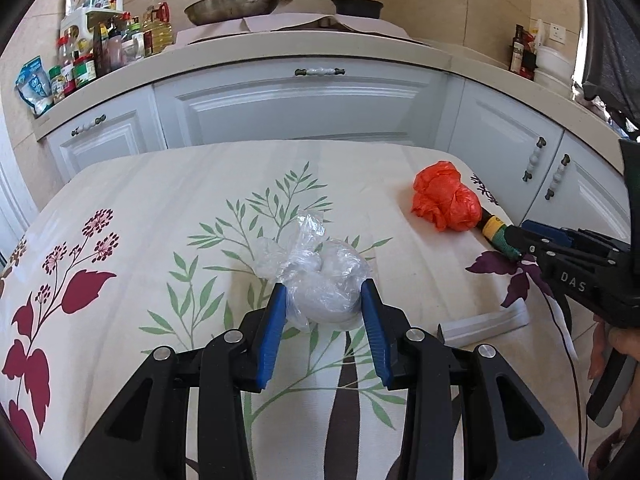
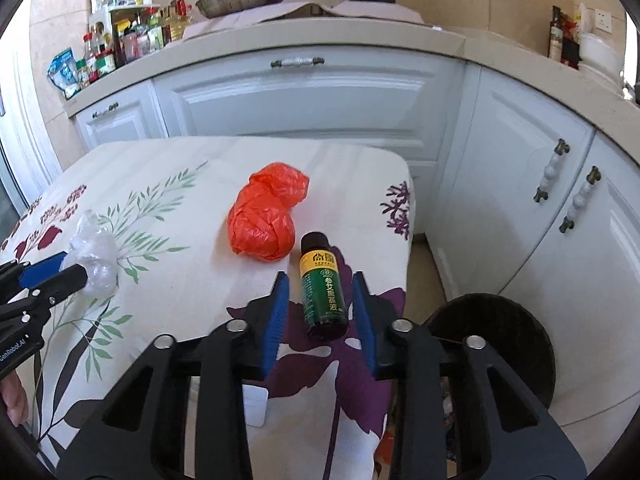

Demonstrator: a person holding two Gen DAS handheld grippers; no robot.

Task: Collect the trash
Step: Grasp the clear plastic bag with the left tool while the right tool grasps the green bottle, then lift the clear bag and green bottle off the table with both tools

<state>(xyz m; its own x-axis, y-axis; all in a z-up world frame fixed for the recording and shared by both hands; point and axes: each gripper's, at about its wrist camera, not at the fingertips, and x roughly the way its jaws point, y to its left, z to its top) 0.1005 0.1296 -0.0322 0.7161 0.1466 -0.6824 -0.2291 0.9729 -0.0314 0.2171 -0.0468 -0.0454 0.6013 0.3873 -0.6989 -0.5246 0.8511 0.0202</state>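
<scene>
We're mid-pickup on both sides. Our left gripper (image 1: pixel 324 300) sits partly open around the crumpled clear plastic (image 1: pixel 316 276), pads touching it. Our right gripper (image 2: pixel 320 304) straddles the green bottle (image 2: pixel 322 284) lying on the bench (image 2: pixel 180 280), gaps showing either side. Next: squeeze, then lift. The orange bag (image 2: pixel 266 216) waits just beyond.
</scene>
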